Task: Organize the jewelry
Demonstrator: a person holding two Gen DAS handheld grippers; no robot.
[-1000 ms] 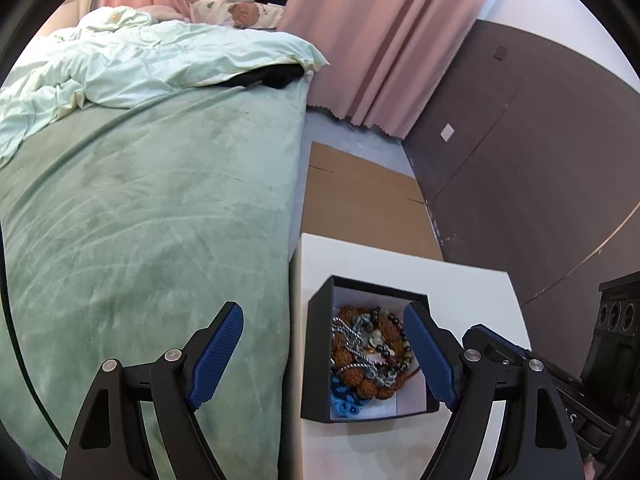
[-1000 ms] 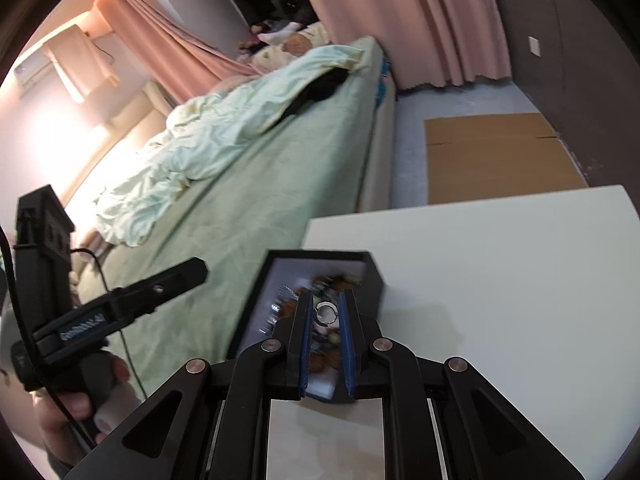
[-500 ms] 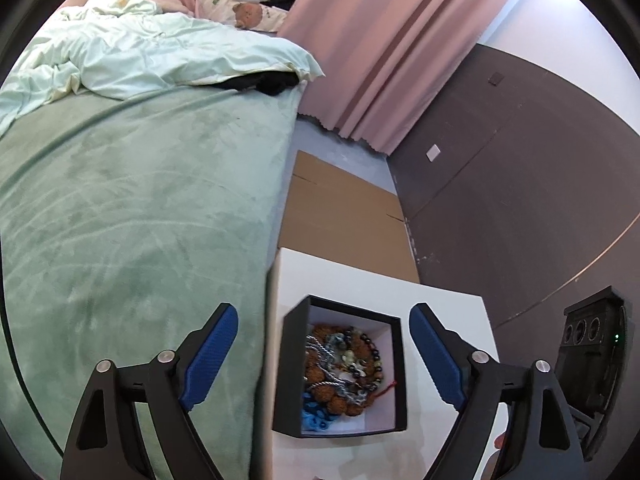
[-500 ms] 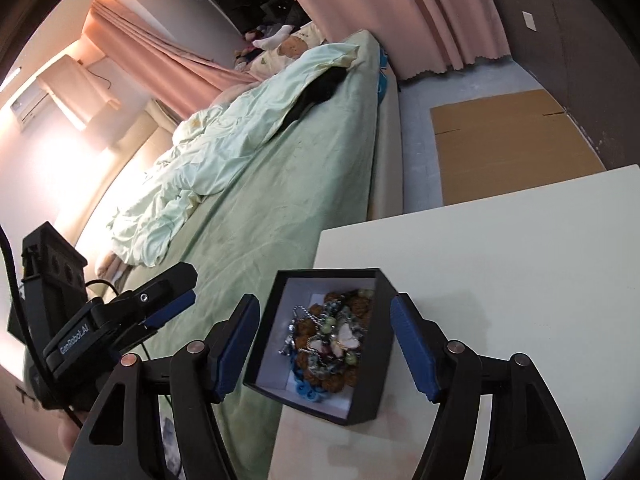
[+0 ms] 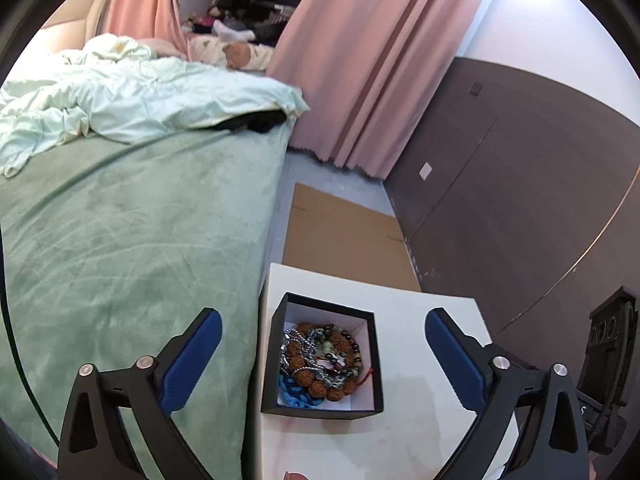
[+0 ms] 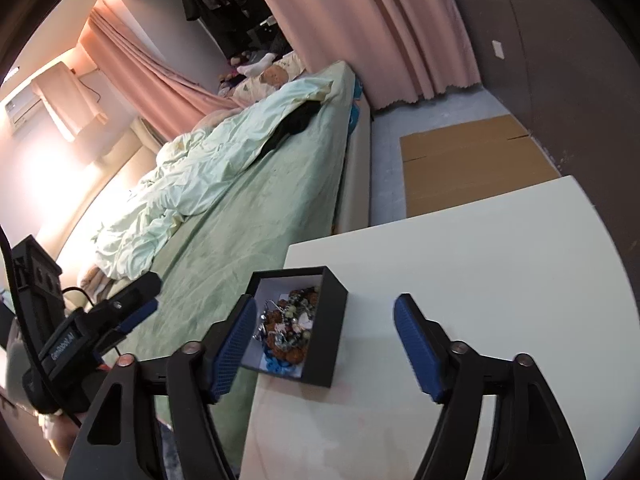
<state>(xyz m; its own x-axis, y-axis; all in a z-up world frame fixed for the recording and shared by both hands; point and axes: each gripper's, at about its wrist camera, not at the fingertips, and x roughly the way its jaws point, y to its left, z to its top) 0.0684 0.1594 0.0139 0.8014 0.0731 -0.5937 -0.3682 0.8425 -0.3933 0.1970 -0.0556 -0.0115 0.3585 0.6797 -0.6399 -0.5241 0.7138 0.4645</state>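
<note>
Left wrist view: above the white table's (image 5: 404, 432) bed-side edge, looking down and forward along it, close. Right wrist view: further right, angled left toward the bed (image 6: 248, 216). Both share the black box (image 5: 376, 364) (image 6: 326, 332), bed, cardboard (image 5: 344, 236).

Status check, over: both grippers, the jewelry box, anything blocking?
Left gripper open, empty. Right gripper open, empty. Black jewelry box on white table, lidless, with tangled bracelets inside. Nothing in the way.
</note>
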